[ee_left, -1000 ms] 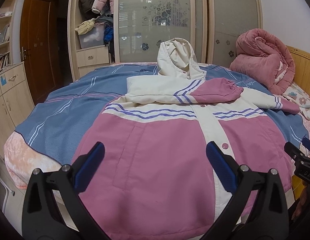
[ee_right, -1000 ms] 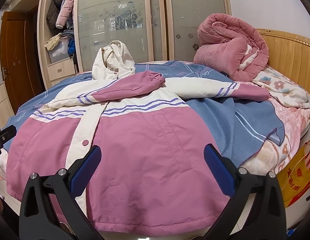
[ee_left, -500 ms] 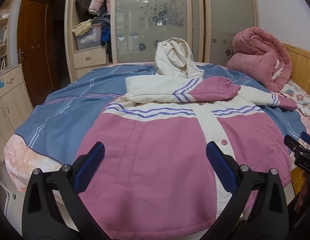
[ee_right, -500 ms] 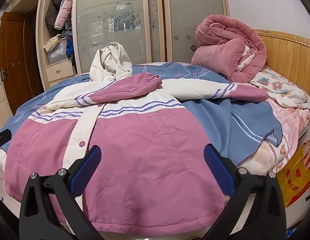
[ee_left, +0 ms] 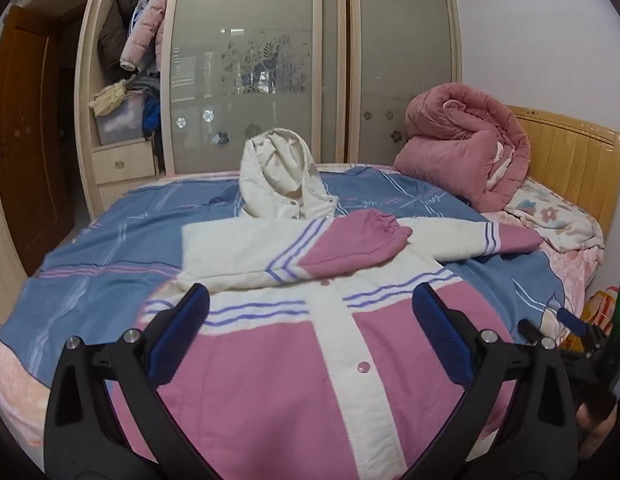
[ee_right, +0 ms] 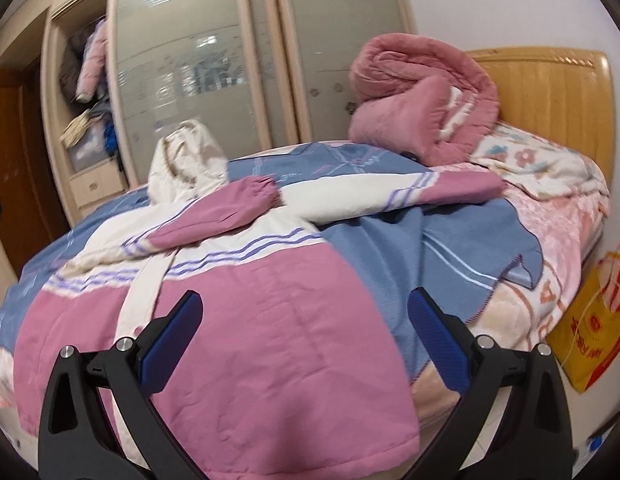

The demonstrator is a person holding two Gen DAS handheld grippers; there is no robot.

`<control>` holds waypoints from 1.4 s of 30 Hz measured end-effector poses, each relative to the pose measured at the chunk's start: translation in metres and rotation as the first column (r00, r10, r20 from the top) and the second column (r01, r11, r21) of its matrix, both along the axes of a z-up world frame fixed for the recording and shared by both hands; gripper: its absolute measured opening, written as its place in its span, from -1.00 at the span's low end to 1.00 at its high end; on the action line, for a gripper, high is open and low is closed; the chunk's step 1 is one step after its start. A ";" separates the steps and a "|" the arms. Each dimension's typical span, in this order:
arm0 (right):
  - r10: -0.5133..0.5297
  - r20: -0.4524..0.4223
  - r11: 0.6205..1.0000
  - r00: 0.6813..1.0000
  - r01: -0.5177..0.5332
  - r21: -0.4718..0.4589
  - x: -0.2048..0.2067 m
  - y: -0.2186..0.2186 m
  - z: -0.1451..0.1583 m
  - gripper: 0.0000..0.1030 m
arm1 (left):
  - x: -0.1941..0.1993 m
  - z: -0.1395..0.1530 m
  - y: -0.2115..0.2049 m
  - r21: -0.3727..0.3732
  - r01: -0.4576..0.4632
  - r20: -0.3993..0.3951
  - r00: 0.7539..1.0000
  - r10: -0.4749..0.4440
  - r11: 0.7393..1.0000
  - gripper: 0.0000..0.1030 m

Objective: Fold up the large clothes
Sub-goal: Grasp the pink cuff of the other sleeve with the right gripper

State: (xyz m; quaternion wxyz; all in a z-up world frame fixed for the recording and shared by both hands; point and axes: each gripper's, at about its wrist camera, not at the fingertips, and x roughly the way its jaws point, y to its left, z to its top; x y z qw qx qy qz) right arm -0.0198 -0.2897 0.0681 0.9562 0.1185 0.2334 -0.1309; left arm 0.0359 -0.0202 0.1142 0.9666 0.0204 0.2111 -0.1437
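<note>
In the left wrist view, the left gripper [ee_left: 310, 334] fills the bottom of the frame with its blue-padded fingers [ee_left: 178, 338] spread wide apart and holding nothing, above the pink and cream hooded jacket [ee_left: 294, 360]. The jacket lies face up across the centre, on a blue blanket [ee_left: 110, 248]; one sleeve [ee_left: 350, 246] is folded over the chest, the hood [ee_left: 282, 180] toward the wardrobe [ee_left: 254, 64]. A rolled pink quilt [ee_left: 466, 152] sits at upper right. In the right wrist view, somewhat blurred, the right gripper [ee_right: 306, 338] is likewise spread open and empty over the jacket's hem at lower centre. A yellow bag [ee_right: 594, 328] at the right edge carries red writing, seemingly illegible.
</note>
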 end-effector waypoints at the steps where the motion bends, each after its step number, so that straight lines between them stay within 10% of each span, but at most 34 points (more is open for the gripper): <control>1: -0.016 -0.004 1.000 1.000 0.016 0.006 0.000 -0.005 -0.001 0.97 | 0.000 -0.009 0.002 -0.018 0.006 -0.016 1.000 -0.006 1.000 0.96; 7: -0.086 -0.055 0.967 0.995 0.097 0.237 0.014 -0.075 -0.006 0.97 | 0.021 -0.063 0.002 -0.031 0.019 -0.194 0.981 -0.024 0.999 0.96; 13: -0.205 -0.054 0.851 0.977 0.205 0.483 0.050 -0.202 -0.008 0.97 | 0.018 -0.044 -0.002 -0.017 0.038 -0.112 0.993 -0.039 0.999 0.96; 20: -0.305 -0.123 0.594 0.944 0.290 0.750 0.099 -0.331 -0.062 0.61 | 0.033 -0.048 -0.008 -0.015 0.047 -0.165 0.985 -0.049 0.999 0.96; 24: -0.405 -0.160 0.513 0.901 0.368 0.776 0.116 -0.372 -0.089 0.39 | 0.044 -0.051 -0.010 -0.027 0.053 -0.187 0.981 -0.057 0.998 0.96; 34: -0.465 -0.164 0.520 0.870 0.418 0.745 0.166 -0.423 -0.094 -0.08 | 0.067 -0.062 -0.022 -0.023 0.075 -0.232 0.970 -0.078 0.997 0.96; 38: -0.487 -0.146 0.548 0.861 0.431 0.717 0.179 -0.435 -0.093 -0.64 | 0.077 -0.067 -0.023 -0.027 0.072 -0.253 0.964 -0.076 0.997 0.96; 42: -0.498 -0.041 0.688 0.866 0.423 0.590 0.193 -0.411 -0.046 -0.76 | 0.081 -0.068 -0.020 -0.032 0.060 -0.257 0.964 -0.066 0.998 0.96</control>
